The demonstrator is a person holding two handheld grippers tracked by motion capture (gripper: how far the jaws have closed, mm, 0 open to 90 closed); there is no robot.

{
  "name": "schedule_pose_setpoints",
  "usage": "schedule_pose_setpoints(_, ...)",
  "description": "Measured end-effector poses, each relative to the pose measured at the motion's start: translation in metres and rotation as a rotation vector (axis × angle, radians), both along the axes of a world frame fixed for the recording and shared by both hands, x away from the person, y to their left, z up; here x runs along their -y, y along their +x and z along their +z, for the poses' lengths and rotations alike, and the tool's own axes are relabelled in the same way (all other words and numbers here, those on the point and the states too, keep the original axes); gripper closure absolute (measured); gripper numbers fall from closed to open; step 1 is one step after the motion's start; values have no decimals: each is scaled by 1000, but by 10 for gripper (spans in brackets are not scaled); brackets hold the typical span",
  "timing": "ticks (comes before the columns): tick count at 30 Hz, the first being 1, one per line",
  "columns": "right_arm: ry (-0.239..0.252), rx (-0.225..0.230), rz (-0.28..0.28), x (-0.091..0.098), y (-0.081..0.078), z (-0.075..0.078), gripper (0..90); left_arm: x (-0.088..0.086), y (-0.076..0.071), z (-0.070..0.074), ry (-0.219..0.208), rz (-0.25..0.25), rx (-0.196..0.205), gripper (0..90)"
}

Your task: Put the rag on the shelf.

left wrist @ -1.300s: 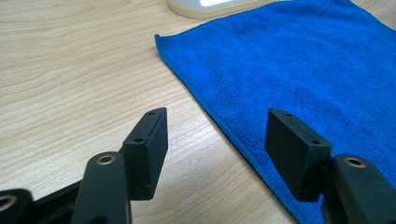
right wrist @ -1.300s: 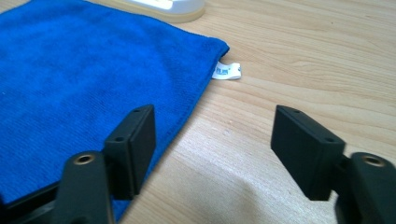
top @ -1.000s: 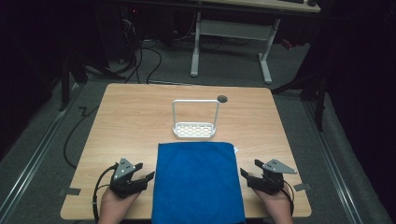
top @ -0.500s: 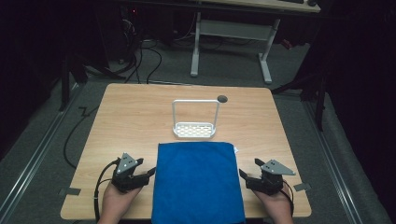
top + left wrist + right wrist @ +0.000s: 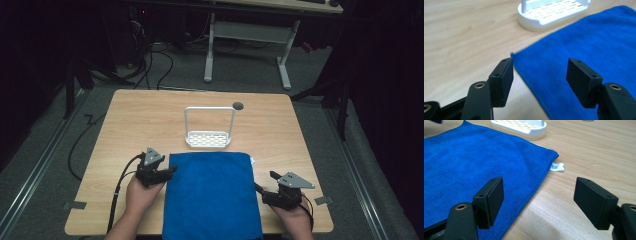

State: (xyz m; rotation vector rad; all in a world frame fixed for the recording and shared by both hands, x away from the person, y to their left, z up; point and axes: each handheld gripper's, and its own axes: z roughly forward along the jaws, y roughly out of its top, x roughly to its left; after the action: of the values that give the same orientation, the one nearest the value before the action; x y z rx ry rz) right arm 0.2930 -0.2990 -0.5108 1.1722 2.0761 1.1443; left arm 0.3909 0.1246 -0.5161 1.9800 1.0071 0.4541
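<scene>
We are lining both grippers [image 5: 169, 172] [image 5: 262, 192], jaws apart, up on the cloth [image 5: 210, 195] edges, likely needing a pinch next.

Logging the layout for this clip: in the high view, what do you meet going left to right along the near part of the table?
Left gripper → blue towel → right gripper, both grippers open at the towel's side edges.

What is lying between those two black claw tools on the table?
A blue towel spreads flat between the left gripper and the right gripper, seen from the high view. Both grippers are open.
</scene>
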Motion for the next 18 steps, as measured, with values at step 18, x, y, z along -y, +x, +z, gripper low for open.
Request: schedule_pose_setpoints(18,22,-17,17,-7,9,1,308,2,42,-16,-73,50,-84,451)
